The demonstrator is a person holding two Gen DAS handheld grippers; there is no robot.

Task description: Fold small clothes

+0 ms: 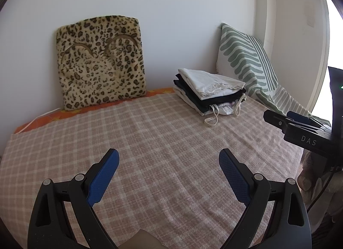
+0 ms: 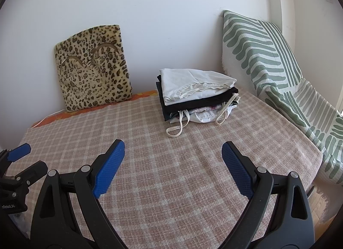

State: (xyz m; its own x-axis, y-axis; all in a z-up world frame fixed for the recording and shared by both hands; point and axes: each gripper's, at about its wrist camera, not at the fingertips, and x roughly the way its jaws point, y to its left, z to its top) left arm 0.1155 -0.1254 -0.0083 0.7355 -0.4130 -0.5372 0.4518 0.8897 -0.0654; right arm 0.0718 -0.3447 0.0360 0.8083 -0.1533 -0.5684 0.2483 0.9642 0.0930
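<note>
A stack of folded clothes [image 1: 209, 90] sits at the back right of the checked blanket [image 1: 160, 137], white garment on top, black ones under it, pale straps hanging out at the front. It also shows in the right wrist view [image 2: 197, 92]. My left gripper [image 1: 169, 159] is open and empty, hovering over the bare blanket well in front of the stack. My right gripper [image 2: 173, 152] is open and empty too, in front of the stack. The right gripper shows at the right edge of the left wrist view [image 1: 289, 120]; the left gripper shows at the left edge of the right wrist view [image 2: 19, 157].
A leopard-print cushion [image 1: 99, 62] leans on the white wall at the back left. A green-and-white patterned pillow [image 2: 268, 56] leans at the back right. An orange sheet edge [image 1: 85, 109] shows behind the blanket. The bed's right edge drops to a wooden floor [image 2: 319, 202].
</note>
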